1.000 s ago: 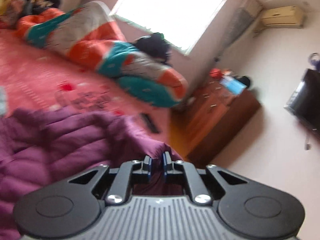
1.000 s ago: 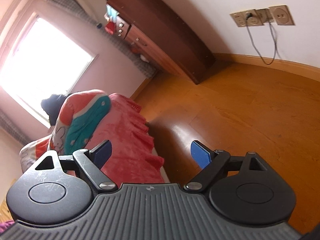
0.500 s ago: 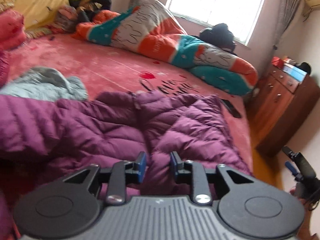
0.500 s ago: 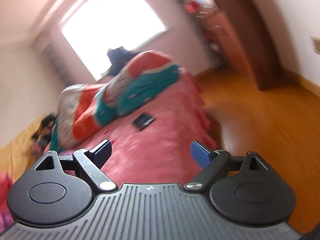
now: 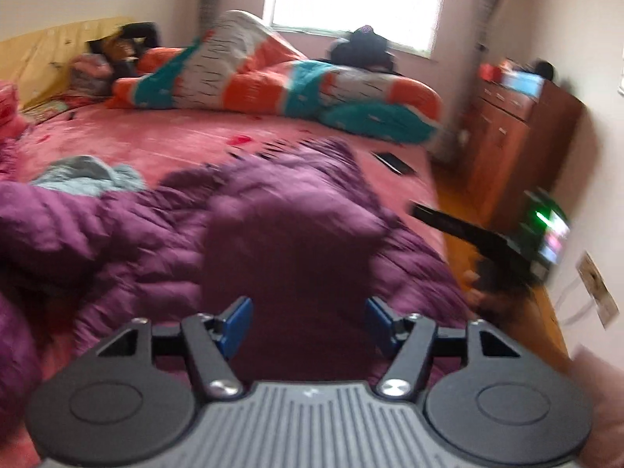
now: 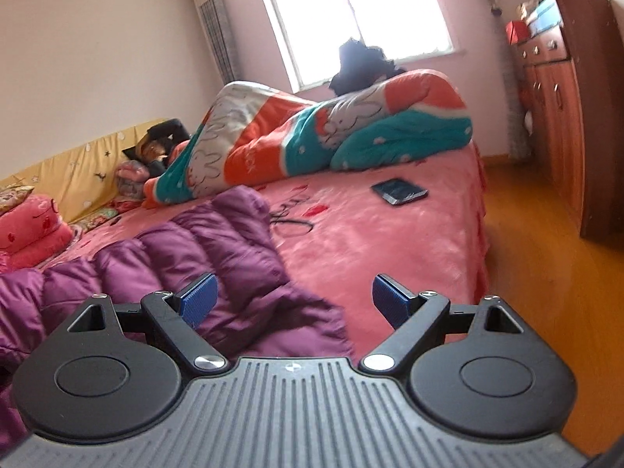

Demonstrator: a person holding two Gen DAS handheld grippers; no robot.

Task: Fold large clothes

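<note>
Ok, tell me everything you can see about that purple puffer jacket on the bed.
The purple puffer jacket is a quilted, padded garment with a slightly shiny shell, stitched into puffy bands. It lies spread and rumpled, not yet neatly folded, on the pink bedspread near the bed's near edge. A grey-blue garment lies at its far side. The left gripper has just been opening and now stands open just above the fabric with nothing pinched; the right gripper is open over its edge.

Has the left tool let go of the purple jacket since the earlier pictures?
Yes. The left tool has just been opening; its jaws now stand apart above the purple jacket, gripping nothing, facing the window.
</note>
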